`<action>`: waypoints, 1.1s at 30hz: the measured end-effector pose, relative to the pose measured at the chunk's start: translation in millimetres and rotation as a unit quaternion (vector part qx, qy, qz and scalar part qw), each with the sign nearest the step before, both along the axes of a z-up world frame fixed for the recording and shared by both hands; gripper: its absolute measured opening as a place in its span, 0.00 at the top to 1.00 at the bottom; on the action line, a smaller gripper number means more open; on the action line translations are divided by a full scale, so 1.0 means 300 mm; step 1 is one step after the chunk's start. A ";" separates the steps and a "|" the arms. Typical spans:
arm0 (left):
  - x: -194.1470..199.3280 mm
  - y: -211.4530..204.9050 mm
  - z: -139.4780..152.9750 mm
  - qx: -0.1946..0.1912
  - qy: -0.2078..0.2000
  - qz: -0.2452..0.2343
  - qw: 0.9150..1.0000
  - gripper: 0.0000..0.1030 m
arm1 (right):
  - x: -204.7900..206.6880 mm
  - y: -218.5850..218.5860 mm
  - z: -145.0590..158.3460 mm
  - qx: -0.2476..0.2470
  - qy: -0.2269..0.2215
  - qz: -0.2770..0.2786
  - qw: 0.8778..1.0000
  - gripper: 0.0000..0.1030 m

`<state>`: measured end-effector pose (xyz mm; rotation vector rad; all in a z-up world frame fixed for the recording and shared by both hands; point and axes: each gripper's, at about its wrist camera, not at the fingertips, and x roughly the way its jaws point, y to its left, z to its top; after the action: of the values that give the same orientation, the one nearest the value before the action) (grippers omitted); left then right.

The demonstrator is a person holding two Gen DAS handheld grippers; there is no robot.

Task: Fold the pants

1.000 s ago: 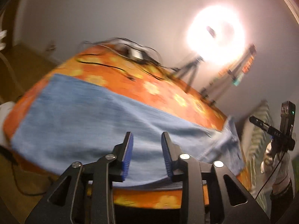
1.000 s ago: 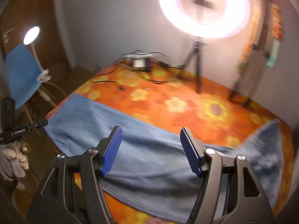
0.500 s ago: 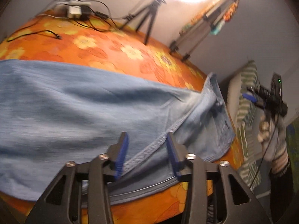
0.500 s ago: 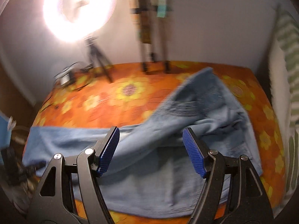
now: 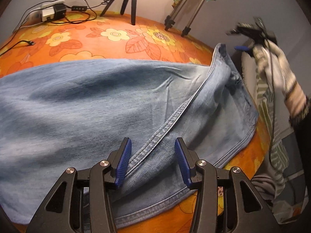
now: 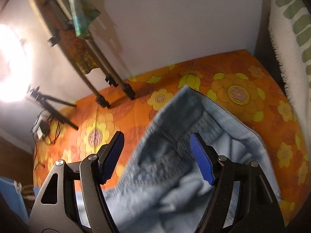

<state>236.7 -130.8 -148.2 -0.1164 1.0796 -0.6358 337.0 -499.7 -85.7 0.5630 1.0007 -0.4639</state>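
Below, soft faded denim pants (image 5: pixel 97 106) lie rumpled under both grippers' ribbed blue fingers (image 5: pixel 123 165) (image 6: pixel 202 163), spread wide, holding nothing.

- The pants (image 5: pixel 116 101) are blue denim, a matt woven cloth, with a raised stitched seam running up between the fingers of the left gripper (image 5: pixel 151 161).
- That claw's fingers (image 5: pixel 122 163) carry ribbed blue pads, rubbery-looking; the frame is matt black plastic with small shiny metal screws.
- Beyond the claw, the tablecloth (image 5: pixel 116 36) is a flat, matt printed cloth.
- Ahead of the right gripper (image 6: pixel 157 159) the denim blurs; its pale inner face seems softer.
- The tripod legs (image 6: pixel 101 66) above-left of it look like dull metal.
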 end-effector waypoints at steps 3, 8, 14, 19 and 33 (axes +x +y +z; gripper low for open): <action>0.003 -0.002 -0.003 0.001 0.001 -0.004 1.000 0.56 | 0.094 -0.002 -0.048 -0.023 0.026 -0.013 0.999 0.29; 0.004 -0.011 -0.005 0.001 -0.004 -0.014 1.000 0.56 | 0.196 0.005 -0.146 -0.086 0.099 -0.028 0.991 0.29; 0.004 -0.024 -0.002 -0.002 -0.005 -0.024 1.000 0.56 | 0.195 -0.020 -0.216 -0.101 0.140 -0.027 0.985 0.29; -0.011 -0.026 0.001 -0.003 -0.002 -0.035 0.999 0.56 | 0.131 -0.037 -0.205 -0.063 0.122 -0.014 0.990 0.69; -0.082 -0.176 0.044 0.031 -0.045 -0.121 0.991 0.56 | -0.395 -0.056 0.055 -0.032 0.002 -0.047 0.998 0.86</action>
<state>212.0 -183.6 -134.9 0.0977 1.0321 -0.8174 218.4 -516.6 -69.1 0.5533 0.9619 -0.5783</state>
